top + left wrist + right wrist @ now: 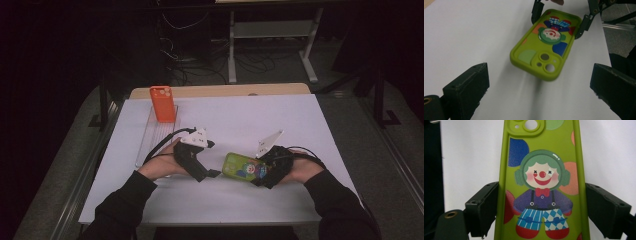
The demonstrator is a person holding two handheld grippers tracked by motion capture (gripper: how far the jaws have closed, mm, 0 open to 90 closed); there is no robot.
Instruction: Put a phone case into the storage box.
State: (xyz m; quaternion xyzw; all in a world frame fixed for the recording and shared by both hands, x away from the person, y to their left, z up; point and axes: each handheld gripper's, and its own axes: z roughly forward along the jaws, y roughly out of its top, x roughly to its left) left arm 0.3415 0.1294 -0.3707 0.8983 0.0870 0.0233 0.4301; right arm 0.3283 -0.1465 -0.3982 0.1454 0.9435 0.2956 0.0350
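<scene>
While the green phone case (pixel 546 45) is clamped across its width by the right gripper (pixel 264 172), its long axis points toward the released left gripper (pixel 212 159).

Two arms in black sleeves come in from the near edge of the table. The left hand (pixel 161 166) holds the left gripper (pixel 210 159) near the middle, and it points to the right. Its two black jaws stand wide apart with nothing between them. The right hand (pixel 300 170) holds the right gripper (pixel 260 170) just to the right, and it points to the left, at the other one. Its jaws press on both long sides of a green phone case (pixel 240 166) and hold it up off the table.
</scene>
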